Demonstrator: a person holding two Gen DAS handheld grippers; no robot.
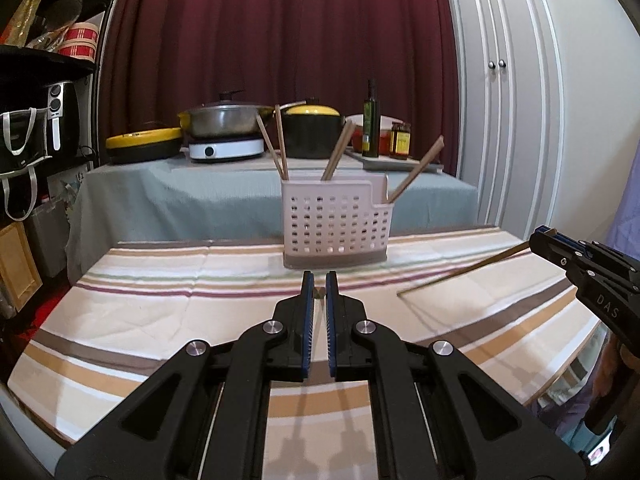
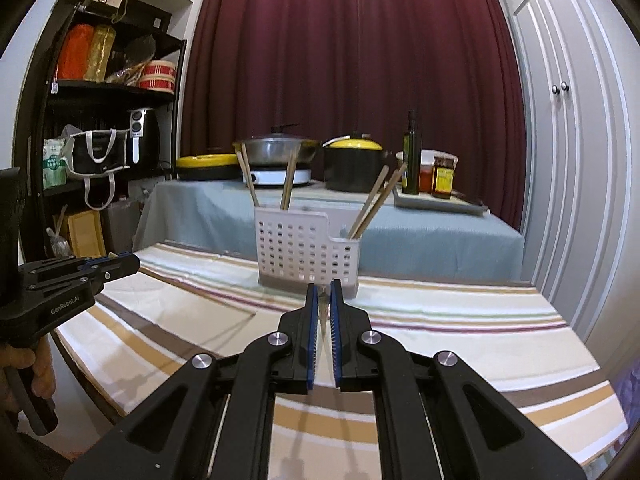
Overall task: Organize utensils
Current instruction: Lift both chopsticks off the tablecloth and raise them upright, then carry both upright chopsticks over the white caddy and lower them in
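**Q:** Wooden chopsticks are the utensils here. Where are they?

**A:** Several stand tilted in a pale perforated plastic caddy (image 1: 335,222) on a table covered by a striped cloth (image 1: 160,304). In the left wrist view, two chopsticks (image 1: 276,142) lean in the taller left compartment, another pair (image 1: 339,150) leans near its middle, and a further pair (image 1: 418,172) leans right out of the lower right compartment.

**Q:** What are the grippers doing?

**A:** The right gripper (image 1: 540,236) is clamped on one more chopstick (image 1: 464,270). It slants down and to the left, with its far tip at or just above the cloth; I cannot tell which. The left gripper (image 1: 319,286) points at the caddy with its blue pads (image 1: 307,312) drawn narrow around a small wooden end, apparently another chopstick seen end-on.

**Q:** And behind the table?

**A:** A second table with a grey-blue cover (image 1: 168,196) holds pots, a hotplate, an oil bottle (image 1: 371,120) and jars, before a dark red curtain (image 1: 280,32).
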